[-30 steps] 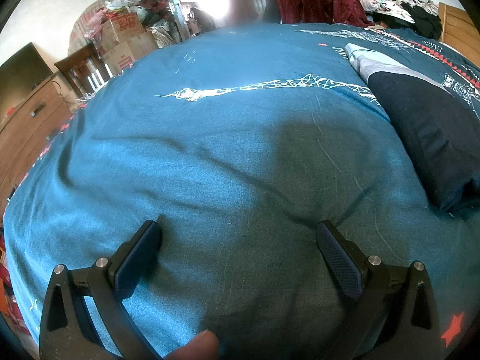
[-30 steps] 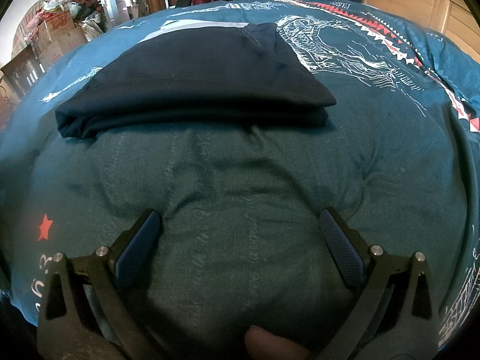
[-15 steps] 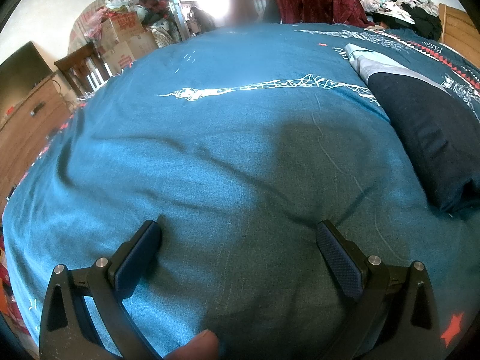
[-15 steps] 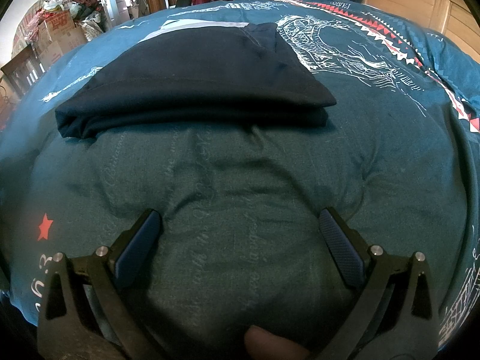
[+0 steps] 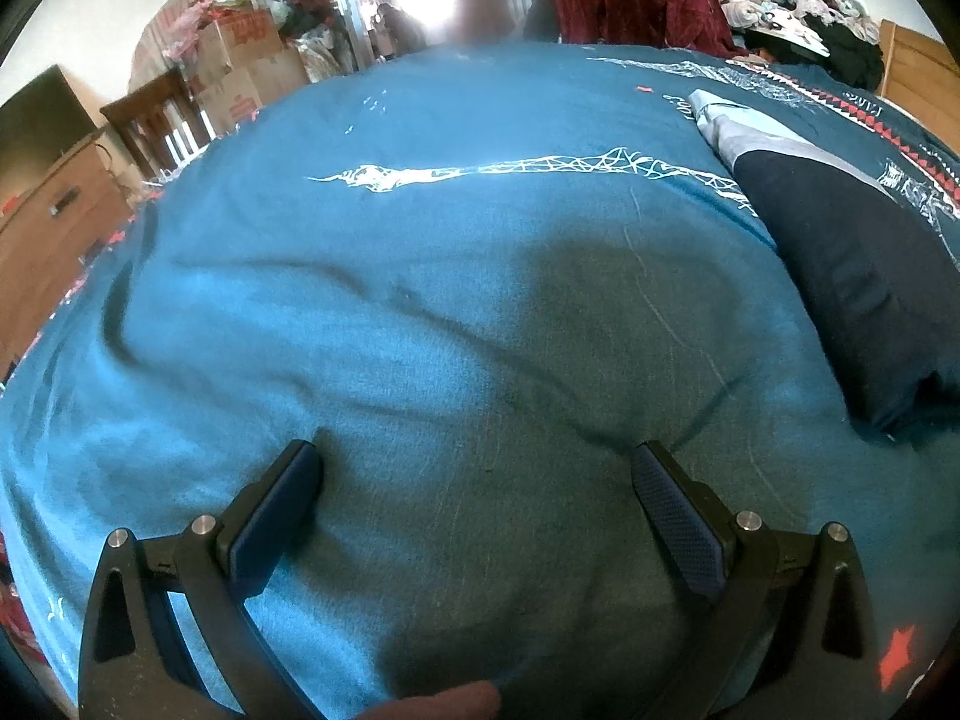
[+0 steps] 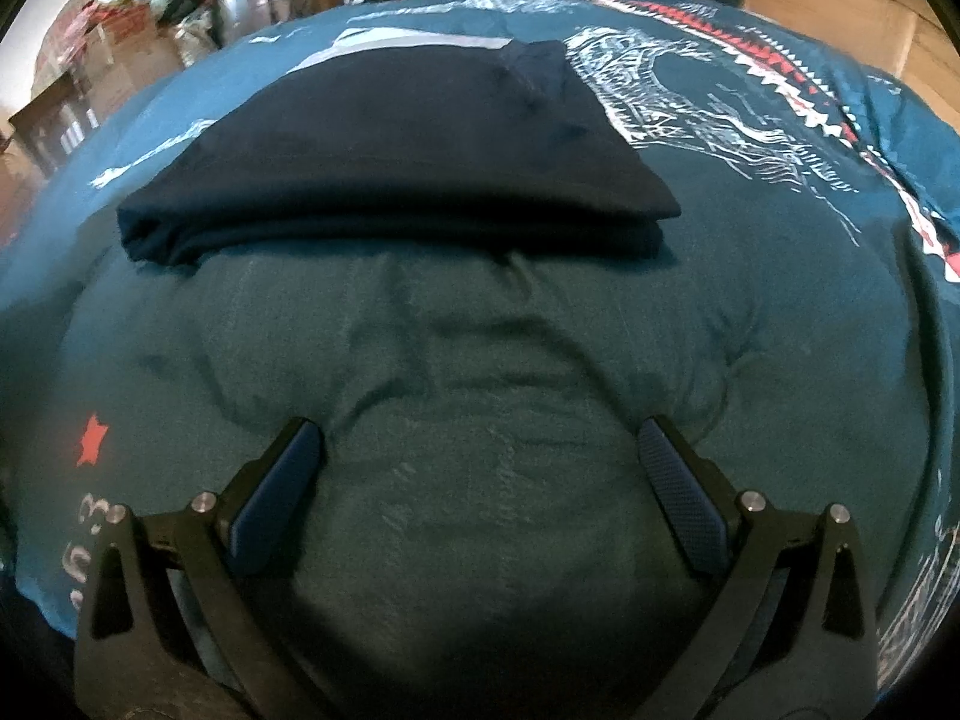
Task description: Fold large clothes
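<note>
Folded dark garment [image 6: 390, 162] lay flat on the teal bedspread [image 6: 480, 360], ahead of the right gripper [image 6: 480, 450]; its long axis ran crosswise to that gripper, the folded edge toward it. In the left view the garment [image 5: 852, 276] lay at far right, running away from the camera. Left gripper [image 5: 480, 468] and right gripper both stood wide, holding nothing, over bare bedspread [image 5: 420, 300].

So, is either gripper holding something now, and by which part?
Nothing is held. The left gripper and the right gripper both have their jaws wide open over the bedspread; the folded dark garment lies untouched.
</note>
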{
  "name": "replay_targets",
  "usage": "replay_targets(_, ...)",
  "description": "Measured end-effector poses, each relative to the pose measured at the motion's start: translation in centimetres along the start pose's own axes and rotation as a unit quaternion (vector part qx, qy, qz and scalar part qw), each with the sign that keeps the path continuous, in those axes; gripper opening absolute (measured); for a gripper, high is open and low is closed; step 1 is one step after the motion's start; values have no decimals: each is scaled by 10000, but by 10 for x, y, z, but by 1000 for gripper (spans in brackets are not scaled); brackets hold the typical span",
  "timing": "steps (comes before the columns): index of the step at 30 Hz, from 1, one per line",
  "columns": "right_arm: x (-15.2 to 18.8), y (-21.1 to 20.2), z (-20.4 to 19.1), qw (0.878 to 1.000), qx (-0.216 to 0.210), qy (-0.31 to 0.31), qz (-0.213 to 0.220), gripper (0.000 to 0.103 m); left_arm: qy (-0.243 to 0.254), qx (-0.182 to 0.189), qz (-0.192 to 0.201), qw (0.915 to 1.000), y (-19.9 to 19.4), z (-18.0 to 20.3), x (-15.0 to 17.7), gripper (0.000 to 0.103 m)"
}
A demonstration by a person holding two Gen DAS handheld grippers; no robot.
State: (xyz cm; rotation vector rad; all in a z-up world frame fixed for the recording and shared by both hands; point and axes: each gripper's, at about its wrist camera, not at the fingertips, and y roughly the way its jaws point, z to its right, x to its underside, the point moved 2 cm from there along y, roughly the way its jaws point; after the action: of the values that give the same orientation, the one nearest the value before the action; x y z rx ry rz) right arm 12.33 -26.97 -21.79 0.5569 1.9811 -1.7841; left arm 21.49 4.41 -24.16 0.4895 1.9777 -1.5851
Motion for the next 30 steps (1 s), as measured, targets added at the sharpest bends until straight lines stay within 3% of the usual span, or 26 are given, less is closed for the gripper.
replay_targets(5,4,-5,8,9999,-108,100,46,103,-42,51,1,10000,2,-1,-1,103)
replay_targets(10,5,1,1,9999,138,8,-90,103,-77,90,2,9999,2,-1,0,103)
replay_targets(18,5,1,3,9999,132,15,-81,103,-84,96,-3,9999,1,-1,0,103)
replay_targets(22,3,2,1,9998,159,-58,-130,103,36,34,-186,9998,-1,2,-5,103)
replay_targets(26,0,-9,-1,9992,278,-207,-198,103,83,33,-102,9999,-23,9,-14,103)
replay_targets(30,-7,-42,0,9992,326,-232,31,103,200,158,120,9996,-70,33,-26,103)
